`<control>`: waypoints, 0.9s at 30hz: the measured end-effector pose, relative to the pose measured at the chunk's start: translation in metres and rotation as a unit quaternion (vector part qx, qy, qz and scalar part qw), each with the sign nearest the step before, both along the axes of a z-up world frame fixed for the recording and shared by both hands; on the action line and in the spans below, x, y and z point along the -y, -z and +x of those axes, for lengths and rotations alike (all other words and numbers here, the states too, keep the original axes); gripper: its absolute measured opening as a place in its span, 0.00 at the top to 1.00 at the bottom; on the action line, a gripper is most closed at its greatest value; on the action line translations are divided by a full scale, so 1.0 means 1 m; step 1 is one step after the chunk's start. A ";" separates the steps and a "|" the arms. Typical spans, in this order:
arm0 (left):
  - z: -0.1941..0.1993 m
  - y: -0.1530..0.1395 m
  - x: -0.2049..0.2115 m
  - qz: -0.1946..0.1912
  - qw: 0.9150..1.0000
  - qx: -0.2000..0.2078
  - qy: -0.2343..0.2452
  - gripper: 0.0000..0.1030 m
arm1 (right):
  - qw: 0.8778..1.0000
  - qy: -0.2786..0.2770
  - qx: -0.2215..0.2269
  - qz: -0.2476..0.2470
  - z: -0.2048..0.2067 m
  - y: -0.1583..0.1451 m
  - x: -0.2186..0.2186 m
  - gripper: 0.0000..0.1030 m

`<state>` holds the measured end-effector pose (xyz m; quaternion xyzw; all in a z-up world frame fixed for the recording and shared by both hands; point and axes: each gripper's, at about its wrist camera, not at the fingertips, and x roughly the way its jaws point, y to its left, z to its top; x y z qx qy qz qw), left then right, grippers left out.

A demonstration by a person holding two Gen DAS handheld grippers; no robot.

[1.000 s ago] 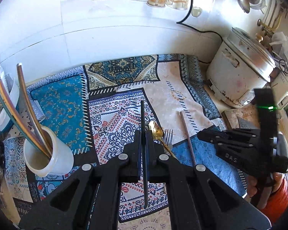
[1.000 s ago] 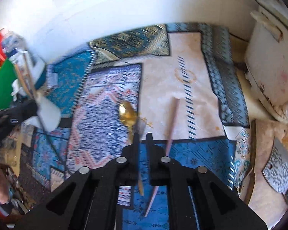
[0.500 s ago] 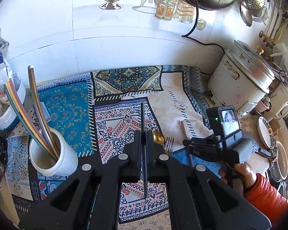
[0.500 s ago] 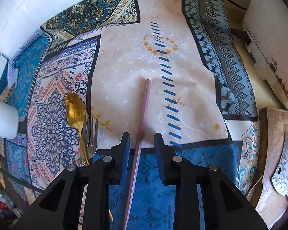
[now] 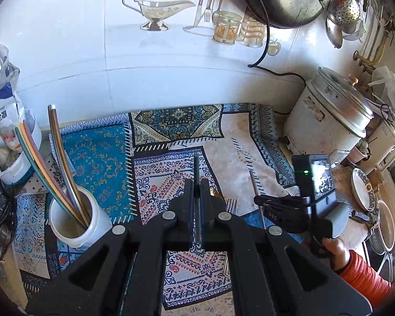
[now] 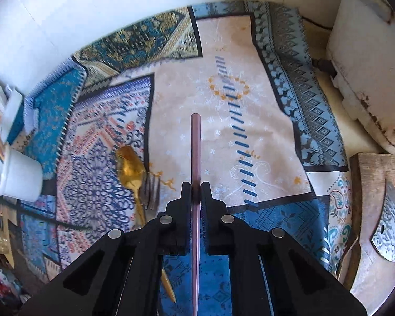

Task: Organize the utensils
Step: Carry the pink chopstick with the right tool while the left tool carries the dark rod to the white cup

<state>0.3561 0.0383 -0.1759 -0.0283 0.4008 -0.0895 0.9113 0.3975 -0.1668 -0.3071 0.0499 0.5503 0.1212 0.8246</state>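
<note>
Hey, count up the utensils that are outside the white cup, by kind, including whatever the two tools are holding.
Chopsticks: 2, the dark chopstick in the left tool and the pink chopstick in the right tool
Spoons: 1, the gold spoon
Forks: 1, the silver fork
Total: 4

You have a patterned cloth (image 5: 100, 155) spread over the counter, reaching the white tiled wall (image 5: 65, 52) behind it. At the cloth's right edge stands a white rice cooker (image 5: 326, 121), a black cord (image 5: 263, 60) running up the wall beside it. A metal colander (image 5: 345, 10) hangs above, and a worn wooden board (image 6: 376, 210) lies right of the cloth.
</note>
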 end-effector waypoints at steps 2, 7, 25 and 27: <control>-0.004 -0.005 0.001 0.004 1.000 0.009 0.002 0.98 | 1.000 0.001 0.017 0.006 -0.008 -0.015 0.003 0.94; -0.009 -0.016 -0.001 0.002 1.000 0.024 0.004 0.98 | 0.998 -0.003 0.057 0.021 -0.023 -0.044 0.011 0.94; -0.029 -0.077 -0.052 -0.013 0.995 0.097 -0.030 0.98 | 0.977 -0.065 0.197 0.050 -0.056 -0.158 -0.048 0.95; -0.031 -0.085 -0.062 -0.014 0.994 0.106 -0.037 0.98 | 0.973 -0.076 0.210 0.051 -0.059 -0.168 -0.059 0.95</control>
